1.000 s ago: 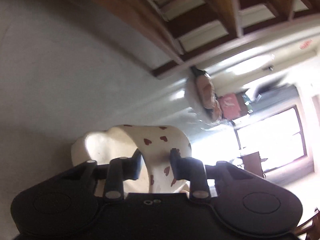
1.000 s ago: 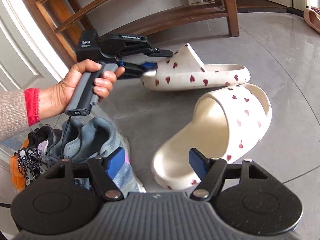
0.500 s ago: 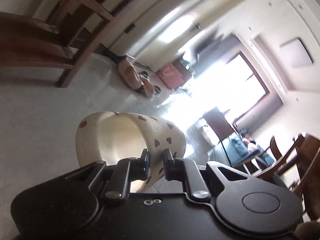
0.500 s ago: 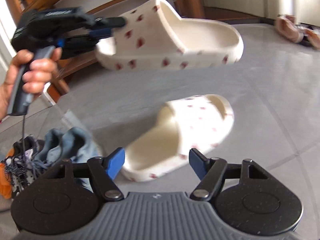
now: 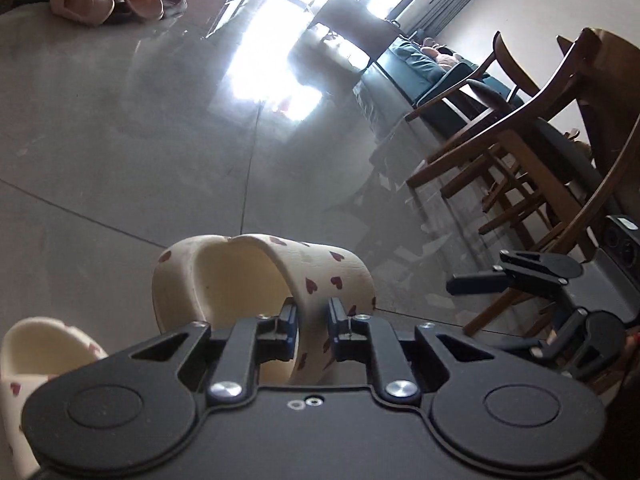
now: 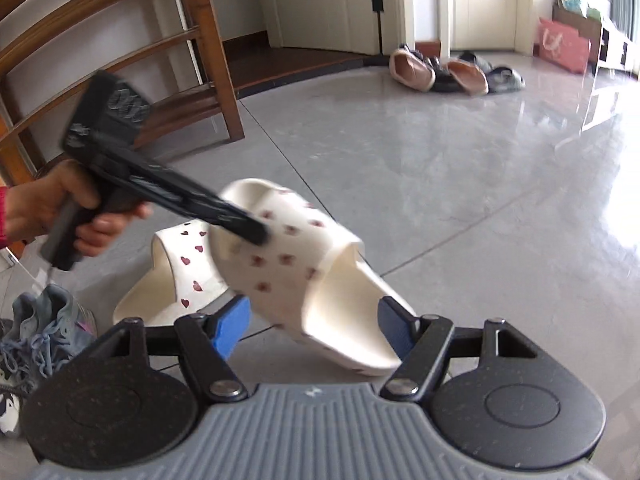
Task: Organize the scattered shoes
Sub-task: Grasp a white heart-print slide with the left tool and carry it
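A cream slipper with red hearts (image 5: 224, 276) hangs in the air by its strap. My left gripper (image 5: 312, 320) pinches that strap between its blue pads, and its jaws are opening slightly with the strap still pressed. In the right wrist view the left gripper (image 6: 256, 232) holds the same slipper (image 6: 320, 280) tilted, heel towards the camera. My right gripper (image 6: 312, 324) is open, and the slipper's heel hangs between its fingers. The matching slipper (image 6: 180, 272) lies on the grey floor behind, also showing at the lower left (image 5: 36, 344).
Blue-grey sneakers (image 6: 44, 320) lie at the lower left. A wooden shoe rack (image 6: 208, 60) stands behind the left hand. Several shoes (image 6: 440, 72) are piled near the far door beside a pink bag (image 6: 564, 46). Wooden chairs (image 5: 520, 152) stand to the right.
The left gripper closed on the slipper's strap, lifted it off the floor and swung it, rolling, in front of the right gripper. The right gripper rose away from the other slipper.
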### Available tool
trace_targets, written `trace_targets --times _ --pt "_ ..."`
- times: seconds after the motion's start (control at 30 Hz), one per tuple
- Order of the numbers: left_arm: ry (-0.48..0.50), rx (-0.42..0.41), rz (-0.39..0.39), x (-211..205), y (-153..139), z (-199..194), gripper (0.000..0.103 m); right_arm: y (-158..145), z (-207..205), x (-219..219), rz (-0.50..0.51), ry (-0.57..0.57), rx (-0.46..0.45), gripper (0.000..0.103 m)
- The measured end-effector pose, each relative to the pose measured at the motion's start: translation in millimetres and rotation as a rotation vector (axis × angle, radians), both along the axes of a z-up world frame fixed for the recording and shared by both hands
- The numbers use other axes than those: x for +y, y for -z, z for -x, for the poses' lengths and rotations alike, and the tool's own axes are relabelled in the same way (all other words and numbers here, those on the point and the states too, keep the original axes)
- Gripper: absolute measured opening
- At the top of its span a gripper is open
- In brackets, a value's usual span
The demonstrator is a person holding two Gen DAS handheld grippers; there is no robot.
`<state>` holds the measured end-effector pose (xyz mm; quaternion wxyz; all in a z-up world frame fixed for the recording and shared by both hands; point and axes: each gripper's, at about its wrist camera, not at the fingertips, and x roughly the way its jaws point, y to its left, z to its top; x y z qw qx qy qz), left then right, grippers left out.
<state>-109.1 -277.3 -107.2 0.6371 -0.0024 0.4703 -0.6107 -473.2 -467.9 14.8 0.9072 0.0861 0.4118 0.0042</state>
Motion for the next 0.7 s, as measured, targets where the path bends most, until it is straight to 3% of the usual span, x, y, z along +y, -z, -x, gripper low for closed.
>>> trace_targets --times 0.17,0.3,0.4,0.7 --pt "-0.078 0.035 0.044 -10 -1 -2 0.013 8 -6 -3 -0.016 -0.005 0.001 0.074" --pt "-0.294 0.123 0.116 21 -1 -2 0.011 12 -9 -9 -0.009 0.003 0.005 0.074" --pt "-0.435 0.142 0.139 38 3 -3 0.011 12 -11 -7 -0.005 -0.005 0.006 0.074" --pt "-0.657 0.177 0.199 51 -5 19 0.011 11 -12 4 0.028 -0.025 -0.002 0.074"
